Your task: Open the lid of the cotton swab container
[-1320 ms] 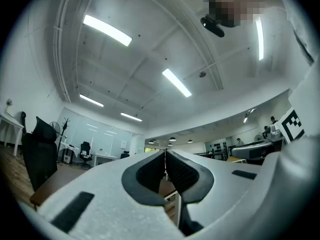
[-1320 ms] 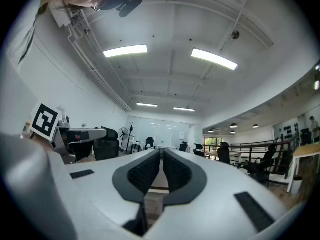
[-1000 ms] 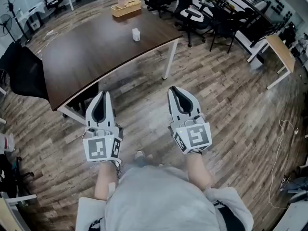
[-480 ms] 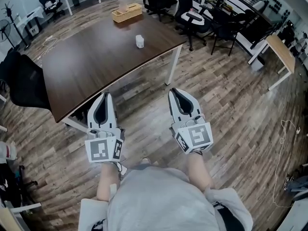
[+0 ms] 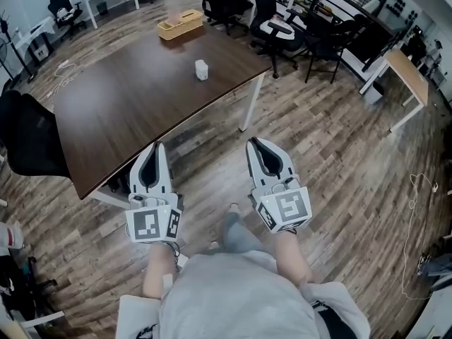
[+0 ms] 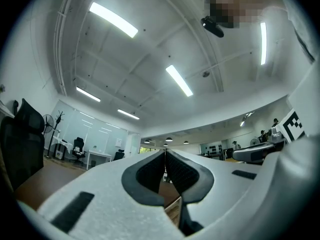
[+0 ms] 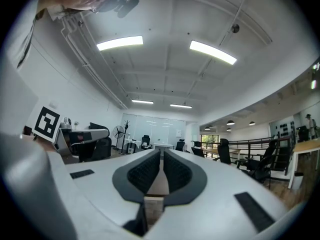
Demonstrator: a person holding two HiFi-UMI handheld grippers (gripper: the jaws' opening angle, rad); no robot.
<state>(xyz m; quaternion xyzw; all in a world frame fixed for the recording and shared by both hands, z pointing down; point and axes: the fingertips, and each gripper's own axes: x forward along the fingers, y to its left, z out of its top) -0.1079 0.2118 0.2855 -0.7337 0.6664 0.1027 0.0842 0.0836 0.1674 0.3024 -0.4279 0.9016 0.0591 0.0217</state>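
Note:
A small white cotton swab container [image 5: 201, 69] stands on the dark brown table [image 5: 127, 97], toward its far right part. My left gripper [image 5: 153, 149] is held over the floor just off the table's near edge, jaws shut with nothing between them. My right gripper [image 5: 256, 144] is level with it to the right, over the wooden floor, also shut and empty. Both point toward the table, well short of the container. In the left gripper view the pads [image 6: 150, 171] meet; in the right gripper view the pads [image 7: 145, 173] meet too.
A wooden tray [image 5: 181, 25] lies at the table's far edge. Black office chairs [image 5: 272, 27] stand behind the table and a black chair [image 5: 28, 143] at its left end. A white table leg [image 5: 251, 97] stands at the right corner. Another desk [image 5: 406, 76] is at the right.
The view has moved closer to the table. A leg has stepped forward beneath me. Both grippers stay shut and side by side.

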